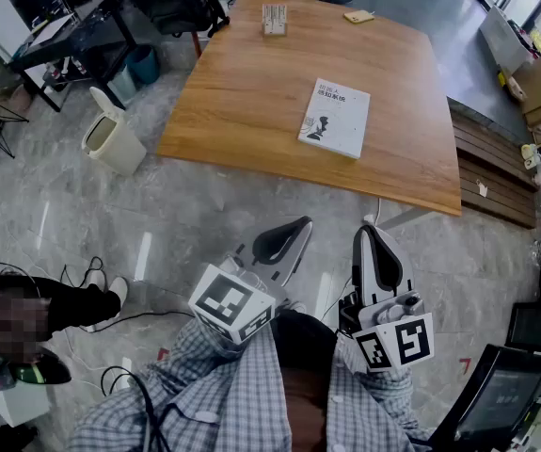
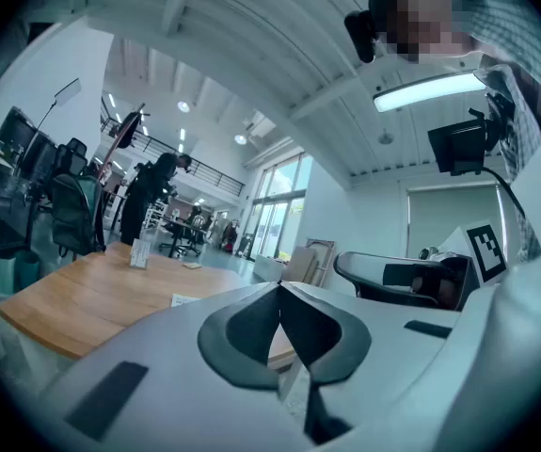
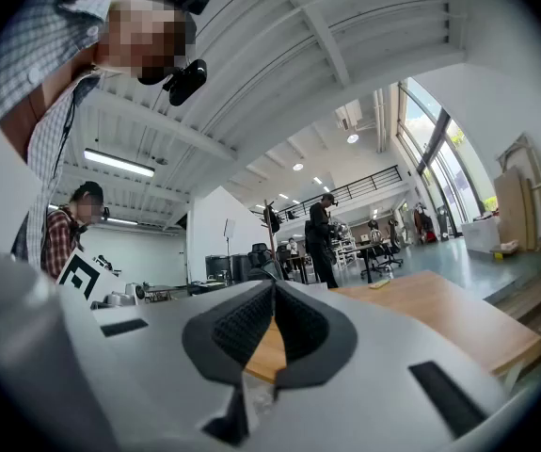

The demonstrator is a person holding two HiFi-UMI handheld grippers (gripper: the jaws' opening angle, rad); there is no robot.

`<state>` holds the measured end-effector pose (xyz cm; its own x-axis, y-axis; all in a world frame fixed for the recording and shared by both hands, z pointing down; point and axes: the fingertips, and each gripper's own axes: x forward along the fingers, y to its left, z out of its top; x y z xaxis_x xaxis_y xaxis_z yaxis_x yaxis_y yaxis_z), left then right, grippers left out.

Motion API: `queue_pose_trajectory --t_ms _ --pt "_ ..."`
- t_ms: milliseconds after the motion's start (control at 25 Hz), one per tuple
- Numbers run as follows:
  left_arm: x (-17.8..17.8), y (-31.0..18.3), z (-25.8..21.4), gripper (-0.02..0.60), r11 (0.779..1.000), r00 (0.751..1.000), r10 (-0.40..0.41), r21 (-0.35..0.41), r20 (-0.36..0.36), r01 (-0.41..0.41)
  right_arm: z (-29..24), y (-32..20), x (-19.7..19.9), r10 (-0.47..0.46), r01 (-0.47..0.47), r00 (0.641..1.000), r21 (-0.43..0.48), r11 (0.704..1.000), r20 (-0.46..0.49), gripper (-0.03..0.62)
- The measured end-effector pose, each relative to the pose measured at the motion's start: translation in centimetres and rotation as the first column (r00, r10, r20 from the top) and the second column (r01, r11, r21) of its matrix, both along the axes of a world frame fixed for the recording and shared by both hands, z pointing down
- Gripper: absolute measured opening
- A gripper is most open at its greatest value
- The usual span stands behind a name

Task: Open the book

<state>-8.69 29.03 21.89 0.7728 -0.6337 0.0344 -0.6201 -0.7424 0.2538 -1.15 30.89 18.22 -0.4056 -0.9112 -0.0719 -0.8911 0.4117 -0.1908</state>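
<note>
Book (image 1: 334, 118) lay closed & flat on the wooden table (image 1: 242, 102), right of centre in the head view, upper-middle of frame, w/ its edges a bit skewed vs. the table's. Cover white, short blue-ish title line near the top, small dark figure drawing toward the lower-left corner; text too small to read. Nothing on top of it, nothing touching it. In the left gripper view it showed only as a pale sliver (image 2: 187, 299) on the tabletop, left of centre.

Left gripper (image 1: 287, 236) sat at the bottom centre of the head view, well apart from the book, over the grey floor. Its jaws were pressed together, nothing btw. them. Right gripper (image 1: 373, 250) just beside it, to the right, jaws likewise together & empty.

Small box (image 1: 274, 19) & a yellow item (image 1: 358, 15) sat at the table's far edge, top of frame. White bin (image 1: 112, 137) stood on the floor, left.
</note>
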Motion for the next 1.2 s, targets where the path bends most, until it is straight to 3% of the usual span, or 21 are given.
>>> queue_pose_trajectory --t_ms 480,640,1200 --pt "0.7 0.0 -0.3 0.005 1.000 1.000 0.004 0.017 0.015 -0.004 0.1 -0.1 0.4 0.001 -0.001 1.000 -0.010 1.000 0.008 0.026" --pt "0.9 0.0 -0.2 0.005 1.000 1.000 -0.006 0.015 0.021 0.006 0.4 0.0 0.9 0.003 -0.003 0.999 -0.006 1.000 -0.038 0.026" --pt "1.9 0.1 -0.3 0.005 0.994 0.992 -0.106 0.036 0.069 0.104 1.4 0.9 5.0 -0.023 0.023 1.000 -0.032 0.999 0.004 0.026"
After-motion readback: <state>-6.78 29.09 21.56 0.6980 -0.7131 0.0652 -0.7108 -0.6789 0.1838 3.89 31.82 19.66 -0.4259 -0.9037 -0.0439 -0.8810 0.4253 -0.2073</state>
